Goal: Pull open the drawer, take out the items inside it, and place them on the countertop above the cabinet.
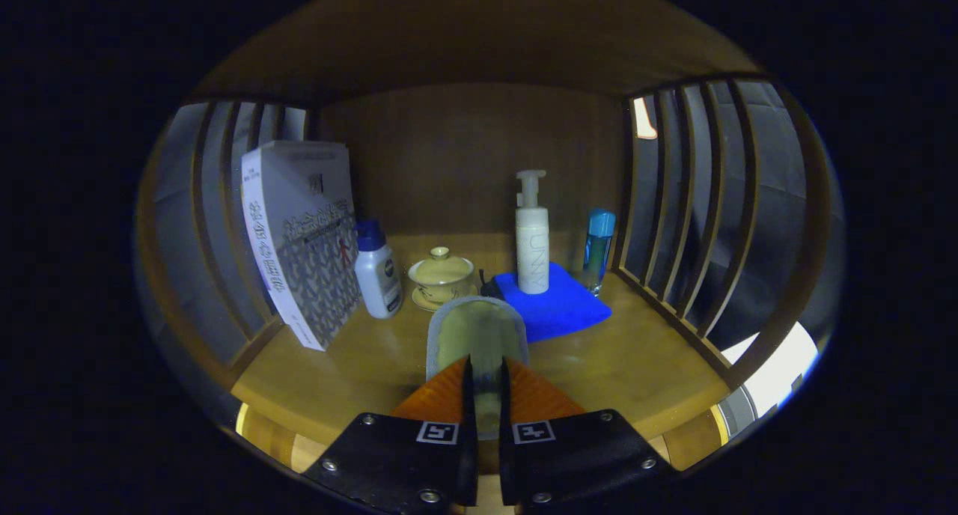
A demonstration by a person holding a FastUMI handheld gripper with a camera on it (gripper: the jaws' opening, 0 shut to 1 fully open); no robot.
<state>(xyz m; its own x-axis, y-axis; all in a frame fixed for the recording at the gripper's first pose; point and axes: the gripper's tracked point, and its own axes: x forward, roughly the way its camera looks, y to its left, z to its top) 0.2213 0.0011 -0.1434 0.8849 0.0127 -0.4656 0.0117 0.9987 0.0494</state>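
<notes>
Your gripper [486, 373] has its two fingers clenched on a flat, translucent case [477, 334] with a rounded far end; it looks like frosted plastic with something yellowish inside, though the dim light makes that hard to confirm. The case's long axis runs straight ahead along the fingers, toward 12 o'clock, its rounded end pointing into the wooden shelf [621, 358] and its near end hidden between the fingers. You are holding the gripper level and facing squarely into the compartment, whose smooth wooden floor and back panel are flanked by slatted sides. Beyond the case at 12 o'clock sits a lidded ceramic cup [441, 272] on a saucer. At 1 o'clock a white pump bottle [532, 245] stands upright on a folded blue cloth [557, 305], with a slim blue bottle [598, 249] just beside the cloth near the right slats. At 11 o'clock a small white bottle with a blue cap [376, 272] stands beside a patterned book [303, 234] leaning against the left slats.
</notes>
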